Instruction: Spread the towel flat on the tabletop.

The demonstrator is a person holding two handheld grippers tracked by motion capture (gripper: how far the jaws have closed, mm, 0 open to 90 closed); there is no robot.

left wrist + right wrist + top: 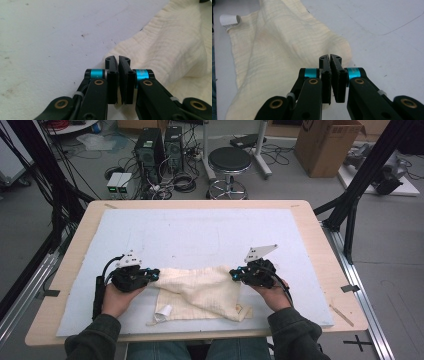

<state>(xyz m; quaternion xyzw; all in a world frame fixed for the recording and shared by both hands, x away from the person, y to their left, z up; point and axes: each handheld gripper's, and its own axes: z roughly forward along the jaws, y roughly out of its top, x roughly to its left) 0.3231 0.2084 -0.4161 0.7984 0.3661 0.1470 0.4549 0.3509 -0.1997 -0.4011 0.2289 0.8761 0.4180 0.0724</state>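
Note:
A cream, ribbed cloth [200, 290] lies crumpled on the pale blue mat [200, 232] near the table's front edge. My left gripper [156, 274] is at its upper left corner. In the left gripper view the jaws [118, 58] stand pressed together, tips pinching the cloth [175, 50] at its corner. My right gripper [233, 274] is at the upper right corner. There too the jaws [330, 57] are shut, on a raised fold of the cloth [274, 50]. A white label [228, 20] curls at the cloth's far edge.
The mat covers most of a wooden table [75, 270]. Behind the table on the floor stand a black stool [229, 162], computer towers [150, 150] with cables and a cardboard box [325, 145]. Black frame posts rise at both sides.

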